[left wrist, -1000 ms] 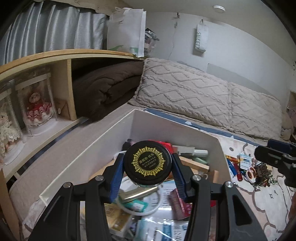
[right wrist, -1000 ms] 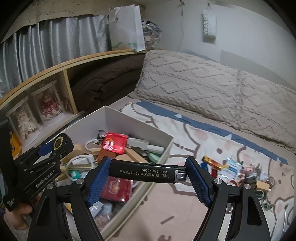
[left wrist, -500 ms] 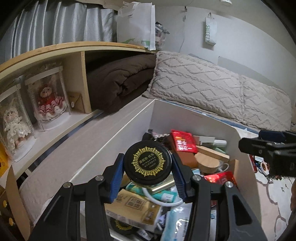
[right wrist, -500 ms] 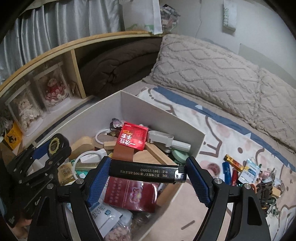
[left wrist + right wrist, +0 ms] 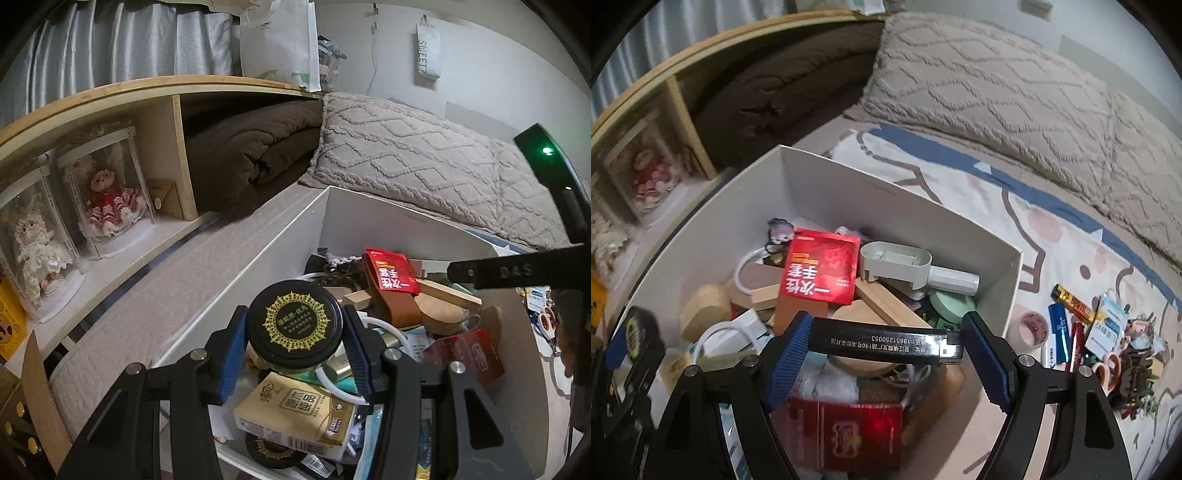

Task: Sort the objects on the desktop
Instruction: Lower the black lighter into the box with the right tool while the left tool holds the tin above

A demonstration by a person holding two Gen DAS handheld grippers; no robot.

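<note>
Here the left gripper [image 5: 295,345] pinches a black-lidded jar [image 5: 294,325] marked "UVALED", and the right gripper [image 5: 884,349] pinches a black lighter [image 5: 886,341] printed "19851250053", both over the white box [image 5: 849,184].

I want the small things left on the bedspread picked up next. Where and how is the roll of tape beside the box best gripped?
The pale roll of tape lies flat on the patterned bedspread, just outside the white box. Come straight down from above, probably one finger in its open centre and one outside, pinching the ring wall on the side away from the blue tube.
</note>
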